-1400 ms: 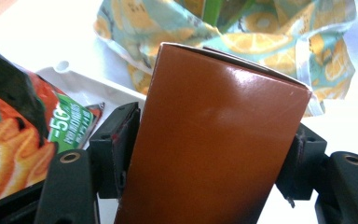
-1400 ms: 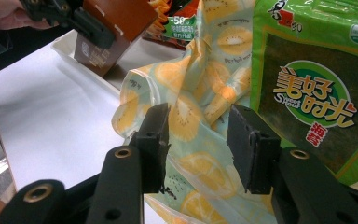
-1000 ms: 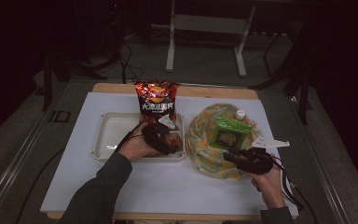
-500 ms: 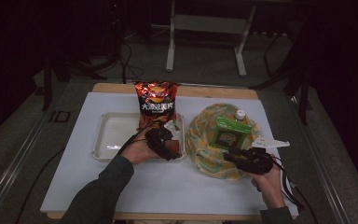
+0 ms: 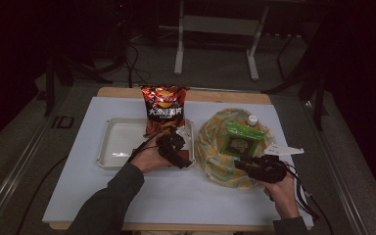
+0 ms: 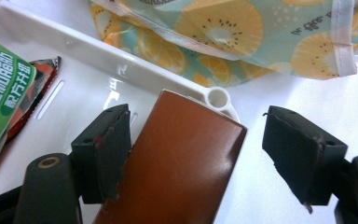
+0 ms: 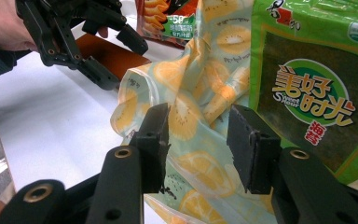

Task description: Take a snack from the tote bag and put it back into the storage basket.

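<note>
Left tool at tray corner, right tool at cloth bag.
My left tool (image 6: 196, 154) stands wide around the brown bar (image 6: 177, 163) lying across the white tray (image 6: 121, 65) corner, apparently placing it there. My right tool (image 7: 198, 144), narrowly parted, straddles the kiwi-print cloth bag (image 7: 186, 116), probably steadying it under the green seaweed packet (image 7: 317, 84).

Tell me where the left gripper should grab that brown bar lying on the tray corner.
Grip the brown bar across its narrow width, near the end resting on the tray rim. The left gripper already straddles it, jaws open. Its long flat sides run parallel, so closing squarely on those edges from above looks the surest hold.
</note>
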Motion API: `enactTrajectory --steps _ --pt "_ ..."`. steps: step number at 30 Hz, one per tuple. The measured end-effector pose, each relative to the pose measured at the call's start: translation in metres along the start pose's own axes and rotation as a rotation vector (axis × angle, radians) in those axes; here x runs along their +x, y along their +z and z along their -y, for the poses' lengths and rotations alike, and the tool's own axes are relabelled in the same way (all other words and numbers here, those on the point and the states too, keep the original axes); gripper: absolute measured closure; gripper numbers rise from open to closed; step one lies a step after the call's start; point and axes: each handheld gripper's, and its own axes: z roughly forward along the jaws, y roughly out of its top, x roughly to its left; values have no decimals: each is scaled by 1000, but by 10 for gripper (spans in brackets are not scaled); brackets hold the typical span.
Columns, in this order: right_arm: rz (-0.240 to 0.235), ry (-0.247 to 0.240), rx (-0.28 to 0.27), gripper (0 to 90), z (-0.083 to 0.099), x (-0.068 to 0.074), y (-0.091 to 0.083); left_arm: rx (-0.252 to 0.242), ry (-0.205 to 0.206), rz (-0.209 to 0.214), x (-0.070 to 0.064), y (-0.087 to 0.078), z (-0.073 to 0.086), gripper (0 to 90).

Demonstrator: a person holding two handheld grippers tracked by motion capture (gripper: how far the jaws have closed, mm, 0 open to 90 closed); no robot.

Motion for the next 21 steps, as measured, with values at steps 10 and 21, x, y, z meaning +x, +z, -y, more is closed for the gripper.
enactTrajectory --steps 10,21 --pt "3 -1 -3 584 0 0 -1 -55 -21 -28 -2 -13 -2 230" --pt "6 -3 -2 584 0 -1 0 -144 -68 -58 -3 -29 4 189"
